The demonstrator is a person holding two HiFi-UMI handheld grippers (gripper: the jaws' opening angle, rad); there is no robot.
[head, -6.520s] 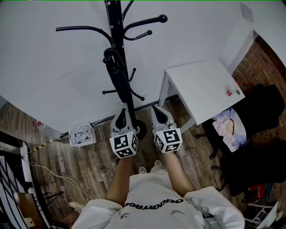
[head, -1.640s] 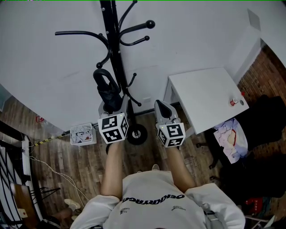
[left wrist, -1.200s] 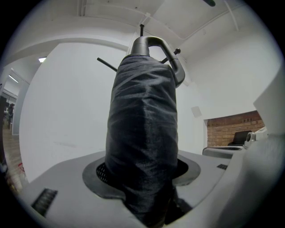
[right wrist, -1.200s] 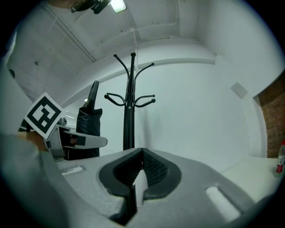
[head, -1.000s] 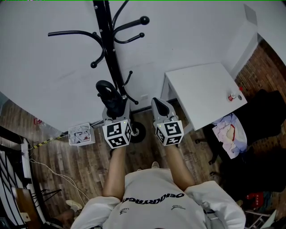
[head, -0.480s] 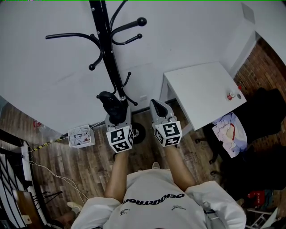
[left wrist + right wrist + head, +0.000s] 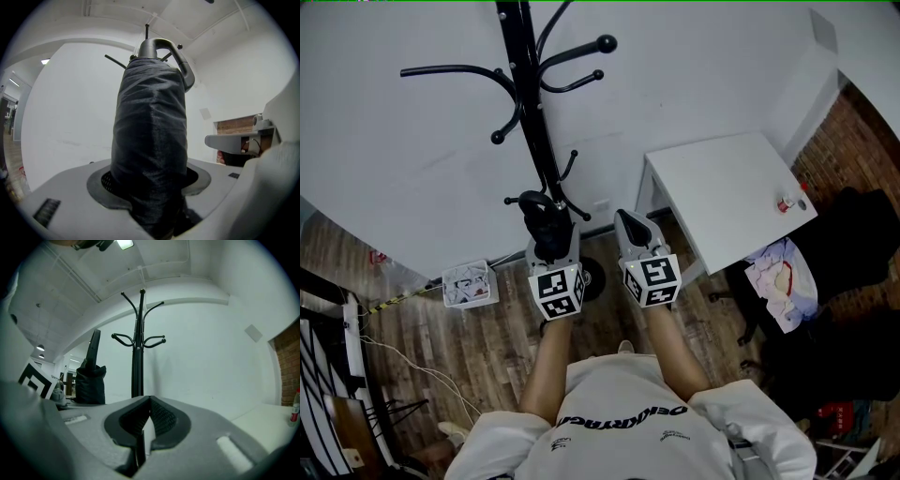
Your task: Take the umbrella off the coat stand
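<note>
Now, left gripper (image 7: pixel 549 244) clamped around the folded umbrella (image 7: pixel 150 131); right gripper (image 7: pixel 624 219) closed, empty.

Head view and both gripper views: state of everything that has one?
Black folded umbrella: closed up, off the hooks, held apart from the stand.
Left gripper: shut on the umbrella.
Right gripper: jaws together, nothing between them.
Black metal coat stand: upright, visible hooks bare.

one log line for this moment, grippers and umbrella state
left gripper: shut on umbrella | umbrella: handle up, off the hooks, beside coat stand | right gripper: shut, empty
</note>
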